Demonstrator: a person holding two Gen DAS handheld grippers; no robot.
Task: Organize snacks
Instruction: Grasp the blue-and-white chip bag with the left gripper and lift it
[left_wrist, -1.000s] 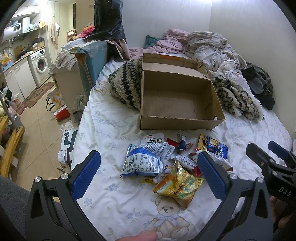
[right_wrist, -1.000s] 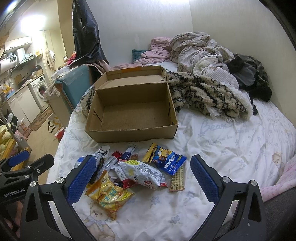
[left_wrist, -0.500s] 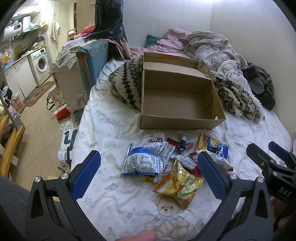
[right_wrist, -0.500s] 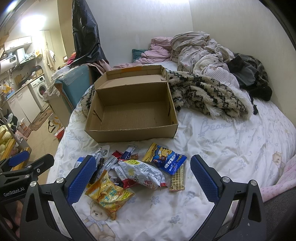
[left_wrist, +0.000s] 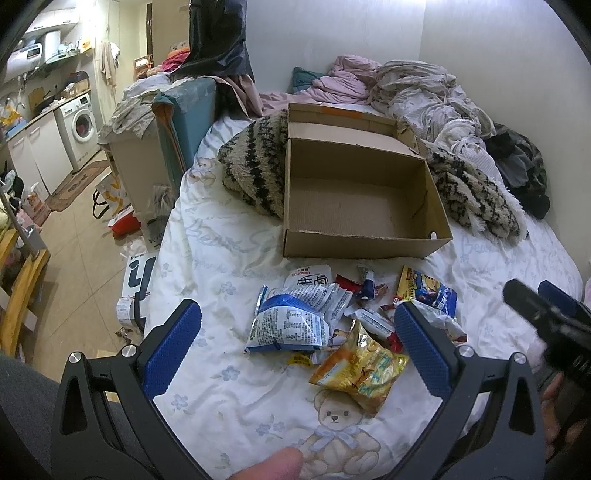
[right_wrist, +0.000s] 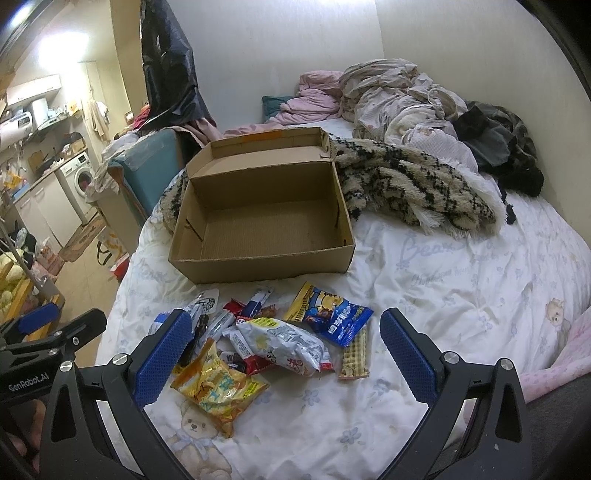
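Little has shifted since the earlier frames: only the right claw (left_wrist: 546, 314), blurred at the right edge of the left view, has nudged, so the sorting has not really begun. Across the upper middle of both views the bed (right_wrist: 461, 280) carries the empty cardboard box (right_wrist: 258, 236), lid folded back. Just below it, at centre frame, lies the snack pile: a silver bag (right_wrist: 284, 345), a yellow bag (right_wrist: 218, 387), a blue packet (right_wrist: 332, 314), a wafer bar (right_wrist: 355, 356). Left claw (left_wrist: 295, 354) and right claw (right_wrist: 284, 363) hover spread wide over the pile, gripping nothing.
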